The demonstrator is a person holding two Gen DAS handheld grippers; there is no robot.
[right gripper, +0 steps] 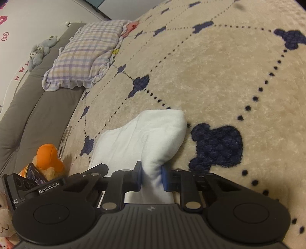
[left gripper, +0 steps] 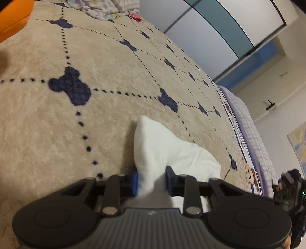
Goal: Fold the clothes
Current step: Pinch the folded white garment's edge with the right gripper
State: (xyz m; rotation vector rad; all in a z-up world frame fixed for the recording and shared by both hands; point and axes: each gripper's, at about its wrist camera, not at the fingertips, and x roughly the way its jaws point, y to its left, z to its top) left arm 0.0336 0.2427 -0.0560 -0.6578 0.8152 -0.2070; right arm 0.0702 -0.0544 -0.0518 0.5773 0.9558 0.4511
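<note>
Two grippers, both pinching the same white cloth. Your left gripper has its blue pads pressed onto a bunched bit of fabric, cloth squeezed between them w/ the rest fanning out ahead and to the right over the beige blanket. Your right gripper does the same: pads clamped on a gathered neck of the cloth, remainder spreading fwd and left. Cloth sits on the blanket, between navy bear-head motifs joined by dotted lines; one motif lies just beside the cloth's right edge in the right wrist view. Looks lifted a bit near the pinch pts, but can't say for sure from these angles.

Bkgd, right wrist view: plaid pillow at the blanket's far end, grey headboard left of it w/ a pale blue plush toy on top, orange plush near your left gripper's body. Left wrist view: an orange shape top-left, checked bed edge on the right, wardrobe panels beyond, and the other gripper at the far right edge.
</note>
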